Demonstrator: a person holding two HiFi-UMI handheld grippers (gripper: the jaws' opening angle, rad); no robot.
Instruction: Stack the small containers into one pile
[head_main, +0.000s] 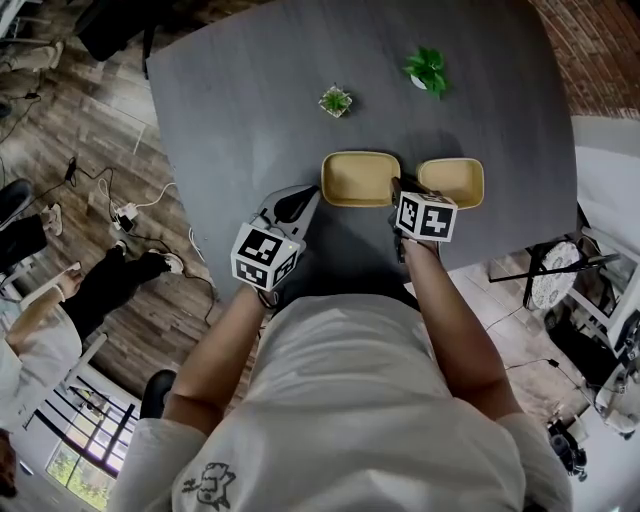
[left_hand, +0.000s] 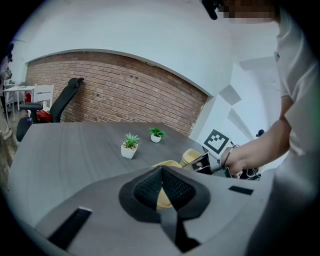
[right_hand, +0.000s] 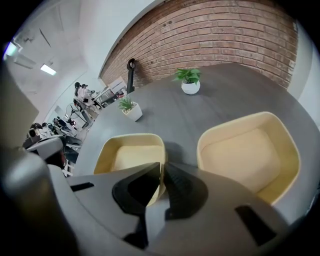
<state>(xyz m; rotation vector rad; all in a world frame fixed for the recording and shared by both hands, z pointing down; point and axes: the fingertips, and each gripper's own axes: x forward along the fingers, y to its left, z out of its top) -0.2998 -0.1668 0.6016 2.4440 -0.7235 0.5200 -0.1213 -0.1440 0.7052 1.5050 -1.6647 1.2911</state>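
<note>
Stacking job, opening grip: I am clamping my right tongs (right_hand: 162, 166) on the right wall of the left container (head_main: 360, 180). My left tongs (left_hand: 161, 171) are pressing tip to tip just beside its near-left corner. The right container (head_main: 452, 182) is sitting just right of it, apart.

It looks like an open-plan office. Ahead of the left gripper (left_hand: 161, 169), a black office chair (left_hand: 59, 102) and a white desk (left_hand: 17, 90) stand before a brick wall (left_hand: 120, 95). Far off to the left of the right gripper (right_hand: 162, 164), people (right_hand: 83, 93) gather under ceiling light panels (right_hand: 48, 69). A big grey meeting table (head_main: 250, 90) holds small potted plants (head_main: 335, 100), and a power strip (head_main: 125, 214) trails cables over the wood floor (head_main: 90, 120).
</note>
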